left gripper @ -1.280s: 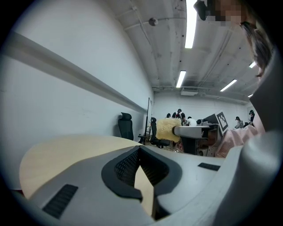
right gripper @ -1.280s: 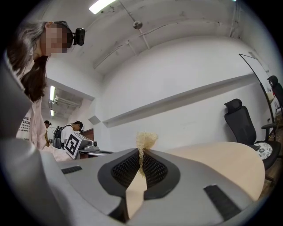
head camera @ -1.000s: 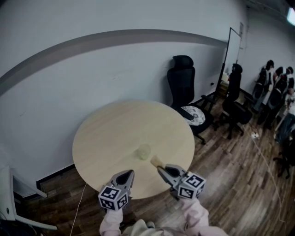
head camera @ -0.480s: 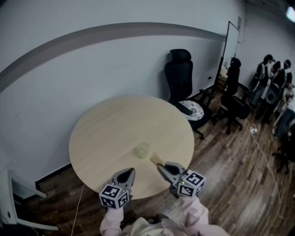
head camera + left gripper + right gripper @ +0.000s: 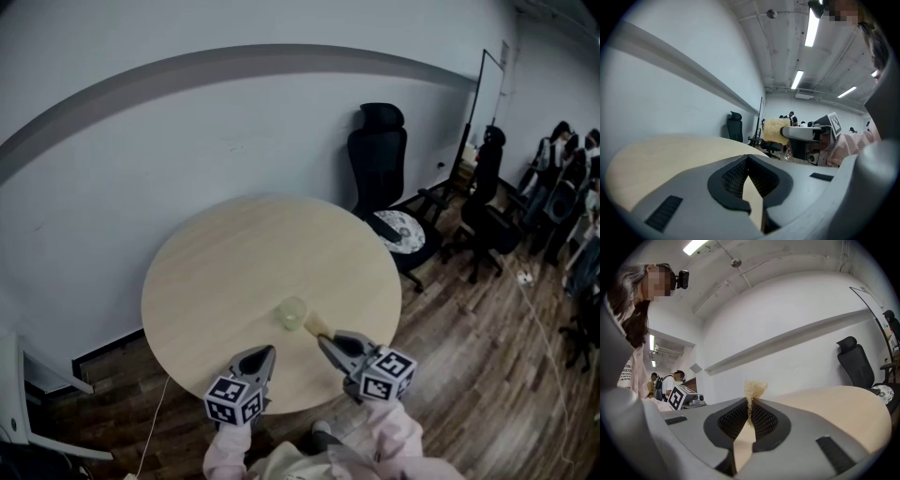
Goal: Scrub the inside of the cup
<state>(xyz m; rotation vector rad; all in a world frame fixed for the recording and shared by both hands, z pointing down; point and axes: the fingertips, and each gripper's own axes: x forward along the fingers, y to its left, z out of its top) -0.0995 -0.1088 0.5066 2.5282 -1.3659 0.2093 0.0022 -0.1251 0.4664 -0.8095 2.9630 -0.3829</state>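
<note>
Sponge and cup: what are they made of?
The sponge looks like soft yellowish foam: rough, full of tiny holes, squashed thin by the right tongs. The cup looks pale and see-through, so clear plastic or glass; I can't tell which.

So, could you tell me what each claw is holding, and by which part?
The right claw pinches the yellow sponge by its near end; the left claw is shut, empty.
</note>
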